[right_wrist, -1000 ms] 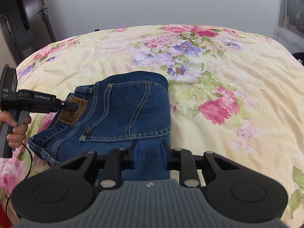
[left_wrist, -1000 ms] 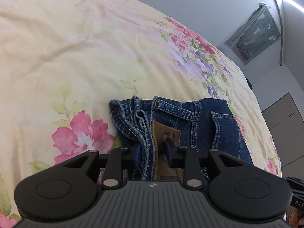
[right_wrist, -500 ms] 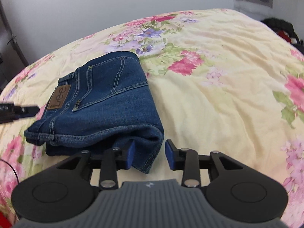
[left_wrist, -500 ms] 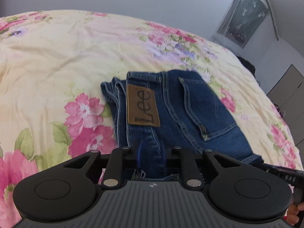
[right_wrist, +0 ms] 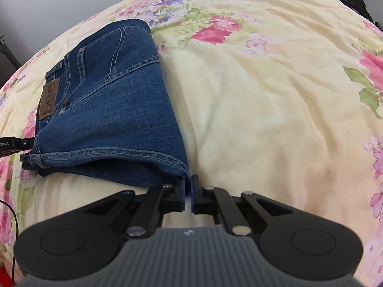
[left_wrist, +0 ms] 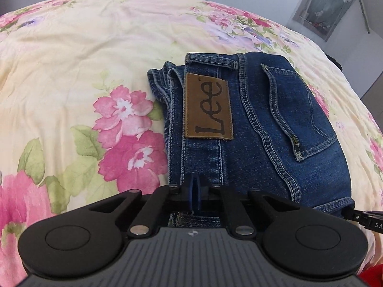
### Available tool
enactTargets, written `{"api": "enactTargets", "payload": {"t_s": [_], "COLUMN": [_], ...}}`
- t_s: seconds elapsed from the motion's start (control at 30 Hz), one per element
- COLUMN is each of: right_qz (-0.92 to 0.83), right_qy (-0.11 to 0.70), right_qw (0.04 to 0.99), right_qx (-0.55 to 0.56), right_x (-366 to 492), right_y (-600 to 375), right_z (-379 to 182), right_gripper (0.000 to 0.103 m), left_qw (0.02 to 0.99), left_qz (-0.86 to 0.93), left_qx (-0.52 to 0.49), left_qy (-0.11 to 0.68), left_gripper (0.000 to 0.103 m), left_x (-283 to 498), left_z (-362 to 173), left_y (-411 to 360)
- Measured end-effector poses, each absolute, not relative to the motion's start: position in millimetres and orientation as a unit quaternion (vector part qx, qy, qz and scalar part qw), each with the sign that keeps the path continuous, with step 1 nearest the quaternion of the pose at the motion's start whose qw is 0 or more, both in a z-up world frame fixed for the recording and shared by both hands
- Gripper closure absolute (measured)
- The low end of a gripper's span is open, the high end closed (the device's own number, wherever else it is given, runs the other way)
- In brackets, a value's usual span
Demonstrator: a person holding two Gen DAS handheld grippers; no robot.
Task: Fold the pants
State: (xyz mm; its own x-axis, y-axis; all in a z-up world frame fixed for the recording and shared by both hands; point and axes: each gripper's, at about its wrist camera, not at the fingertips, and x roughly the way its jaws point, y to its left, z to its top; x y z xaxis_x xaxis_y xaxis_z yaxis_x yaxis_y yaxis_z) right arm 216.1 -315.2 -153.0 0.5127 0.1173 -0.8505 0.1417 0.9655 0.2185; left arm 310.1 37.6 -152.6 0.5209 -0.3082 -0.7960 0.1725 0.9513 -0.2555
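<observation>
Pale grey walls are rising behind a bed spread with a cream floral quilt (left_wrist: 71, 55), and a dark hanging (left_wrist: 328, 12) is showing on the wall at upper right. Folded blue jeans (left_wrist: 263, 124) are lying on the quilt, their brown leather patch (left_wrist: 208, 107) facing up. Left gripper (left_wrist: 195, 192) is tilting down over the waistband edge; its jaws have just been closing and are nearly together, with no cloth visibly pinched. Right gripper (right_wrist: 188, 195) is angling down just beside the near corner of the jeans (right_wrist: 115, 110), fully closed on nothing.
</observation>
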Motion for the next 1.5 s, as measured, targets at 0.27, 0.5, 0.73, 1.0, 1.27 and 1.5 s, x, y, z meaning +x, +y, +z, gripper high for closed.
{"api": "enactTargets", "payload": {"t_s": [0.27,0.5,0.73,1.0,1.27,1.5], "right_qz": [-0.001,0.000,0.037,0.073,0.094,0.080], "right_qy": [0.485,0.445,0.419,0.435,0.449,0.446], "right_qw": [0.868,0.891,0.896,0.867,0.841,0.865], "right_qx": [0.103,0.086,0.142,0.232,0.287,0.214], "right_x": [207,198,251,328,366,357], "right_y": [-310,-317,-322,-326,-326,-308], "right_z": [-133,-99,-94,-124,-152,-133], "right_gripper": [0.103,0.071,0.054,0.041,0.055,0.052], "left_qw": [0.872,0.884,0.884,0.846,0.831,0.844], "left_qz": [-0.105,-0.105,-0.121,-0.142,-0.180,-0.168], "left_qx": [-0.082,-0.110,-0.136,-0.277,-0.309,-0.273], "left_qy": [0.472,0.443,0.431,0.434,0.426,0.431], "left_gripper": [0.088,0.066,0.035,0.023,0.049,0.052], "left_x": [293,290,307,340,362,357], "left_z": [-145,-125,-122,-162,-183,-168], "left_y": [60,65,64,85,74,68]}}
